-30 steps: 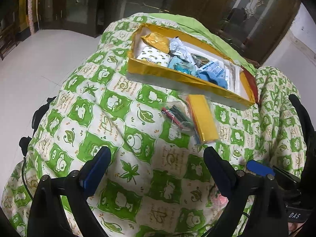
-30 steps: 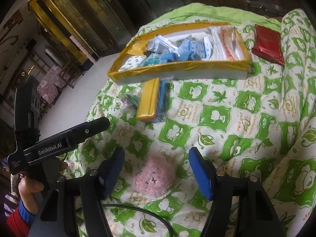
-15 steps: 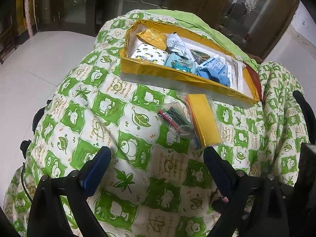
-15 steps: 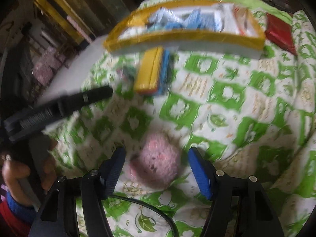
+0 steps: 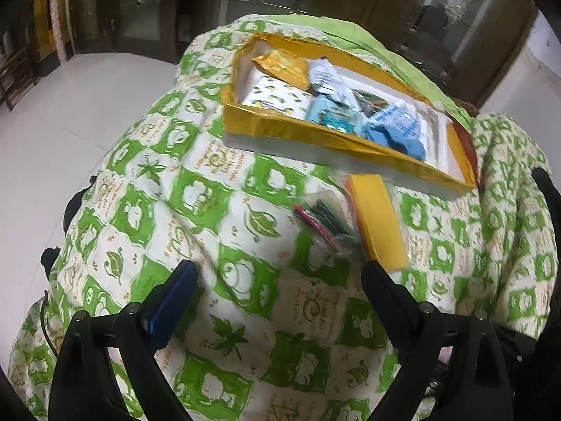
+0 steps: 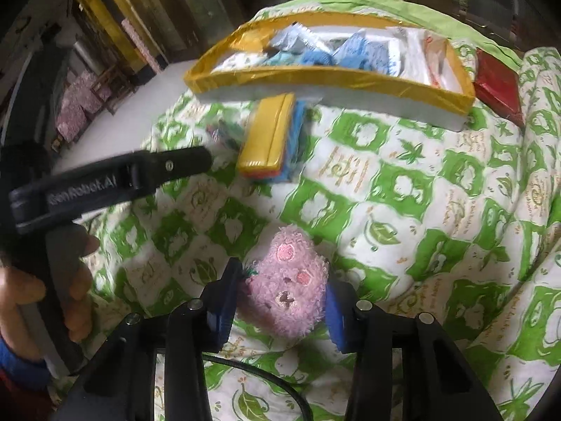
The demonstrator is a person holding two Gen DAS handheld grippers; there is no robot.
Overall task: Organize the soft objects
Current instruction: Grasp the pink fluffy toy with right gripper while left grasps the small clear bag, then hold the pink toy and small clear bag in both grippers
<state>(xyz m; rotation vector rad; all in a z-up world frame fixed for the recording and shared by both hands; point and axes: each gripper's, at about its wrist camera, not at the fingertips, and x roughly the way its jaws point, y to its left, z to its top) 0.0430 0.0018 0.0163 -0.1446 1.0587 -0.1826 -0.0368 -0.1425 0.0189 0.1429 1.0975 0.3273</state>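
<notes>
A pink fluffy plush toy (image 6: 289,287) lies on the green-and-white quilt (image 6: 403,189). My right gripper (image 6: 280,301) is shut on it, blue pads pressing both sides. My left gripper (image 5: 277,291) is open and empty above the quilt (image 5: 196,196), short of a clear bag of small items (image 5: 324,222) and a yellow packet (image 5: 380,221). The gold-edged tray (image 5: 315,137) holds several soft packets. It also shows in the right wrist view (image 6: 315,80). The left gripper's body (image 6: 105,182) shows at the left of the right wrist view.
A red packet (image 6: 498,86) lies right of the tray. The yellow packet (image 6: 268,137) rests on a blue one just before the tray. White floor (image 5: 52,133) and dark cabinets (image 5: 105,7) lie beyond the quilt's left edge.
My right gripper moved forward around the pink plush and closed on it. My left gripper drifted slightly forward and stayed open.
</notes>
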